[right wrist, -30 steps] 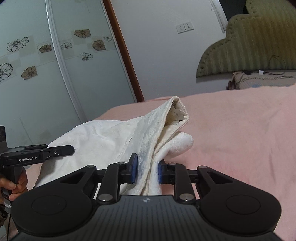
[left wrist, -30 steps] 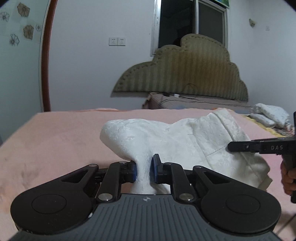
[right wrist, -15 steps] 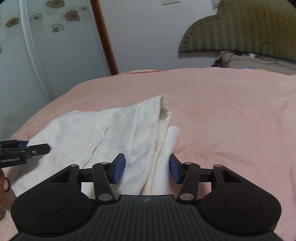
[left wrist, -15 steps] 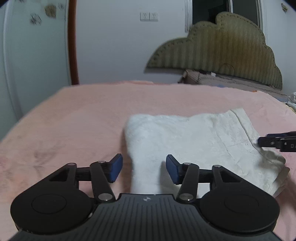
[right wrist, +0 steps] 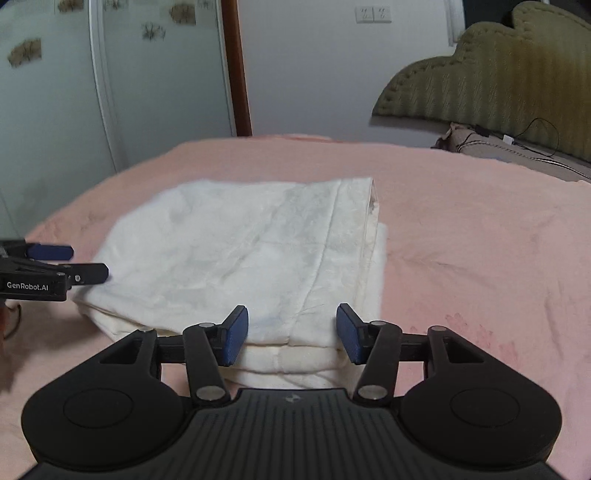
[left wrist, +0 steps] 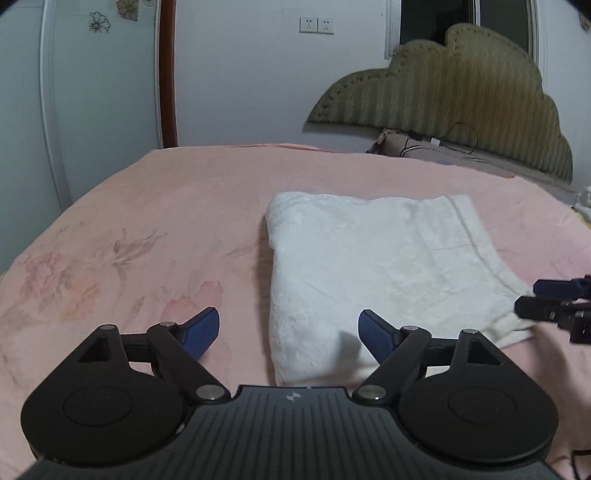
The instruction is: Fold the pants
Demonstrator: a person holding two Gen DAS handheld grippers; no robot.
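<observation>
Pink bed (left wrist: 155, 206), folded pants (left wrist: 376, 258) between opening fingers (left wrist: 201, 332)

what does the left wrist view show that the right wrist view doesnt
Only the left wrist view shows the dark window above the headboard and the rounded fold edge of the pants.

Only the right wrist view shows the stacked layers at the pants' other edge and the "GenRobot.AI" print on the left tongs.

Both show the white pants lying flat on the pink bed cover, the green headboard, the wall sockets, and both tongs opening clear of the cloth.
</observation>
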